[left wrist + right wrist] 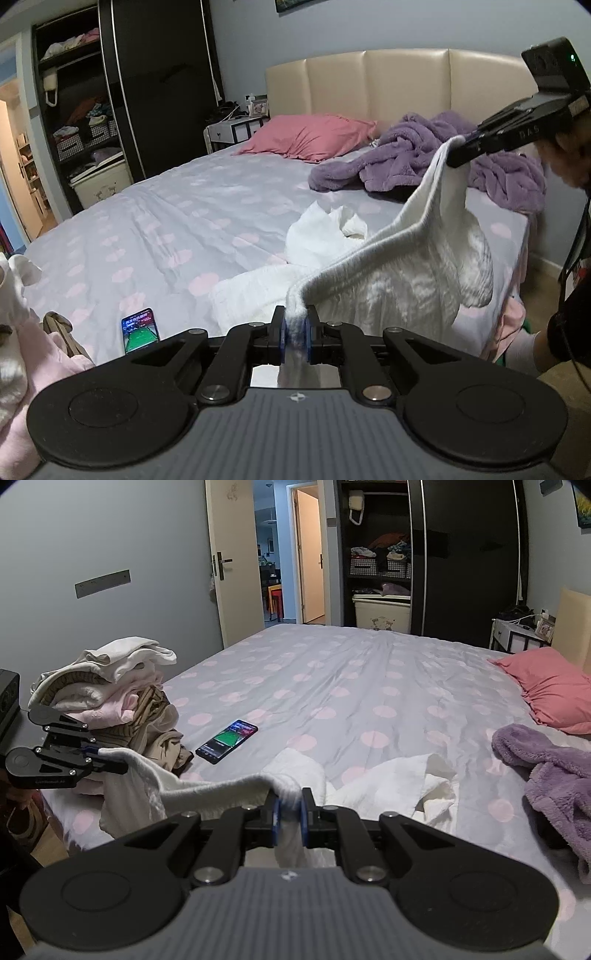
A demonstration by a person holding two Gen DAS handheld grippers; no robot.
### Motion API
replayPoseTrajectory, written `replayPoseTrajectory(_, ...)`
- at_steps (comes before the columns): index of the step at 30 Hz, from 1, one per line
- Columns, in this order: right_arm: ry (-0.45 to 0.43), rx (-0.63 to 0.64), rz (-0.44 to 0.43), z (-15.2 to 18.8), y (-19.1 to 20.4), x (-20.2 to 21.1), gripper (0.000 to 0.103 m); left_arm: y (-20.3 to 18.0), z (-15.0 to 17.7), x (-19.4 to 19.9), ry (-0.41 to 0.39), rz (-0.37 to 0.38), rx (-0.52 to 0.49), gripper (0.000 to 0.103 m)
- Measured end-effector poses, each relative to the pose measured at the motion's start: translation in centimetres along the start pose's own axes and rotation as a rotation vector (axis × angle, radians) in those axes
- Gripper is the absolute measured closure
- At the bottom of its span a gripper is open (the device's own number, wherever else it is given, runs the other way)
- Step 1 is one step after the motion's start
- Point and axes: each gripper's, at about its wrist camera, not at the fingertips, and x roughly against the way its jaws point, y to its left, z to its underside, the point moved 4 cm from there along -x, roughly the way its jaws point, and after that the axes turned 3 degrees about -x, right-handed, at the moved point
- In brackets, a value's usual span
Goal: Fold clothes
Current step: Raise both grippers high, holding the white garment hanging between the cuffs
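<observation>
While raised over bed [147, 221], left hand-held gripper [295, 328], right hand-held gripper [290, 808] each pinch white garment [388, 288] edge.

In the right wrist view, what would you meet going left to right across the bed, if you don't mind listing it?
Left gripper → stack of clothes → phone → right gripper holding the white garment → purple robe.

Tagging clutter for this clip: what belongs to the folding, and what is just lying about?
In use: white fluffy garment, left gripper, right gripper.

Lying about: lit black smartphone, pink pillow, purple fleece robe, pile of pale clothes.
</observation>
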Motion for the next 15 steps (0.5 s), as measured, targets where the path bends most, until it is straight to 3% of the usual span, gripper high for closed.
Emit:
replayPoseTrajectory(7, -0.052, 0.026, 0.017, -1.0, 0.4, 2.0, 0.091, -0.1, -2.1, 1.1, -0.029, -0.059, -0.085, 0.096)
replayPoseTrajectory(15, -0.296, 0.138, 0.074, -9.4, 2.8, 11.5, 0.091, 0.9, -13.2, 10.3, -0.187, -0.186, -0.219, 0.096)
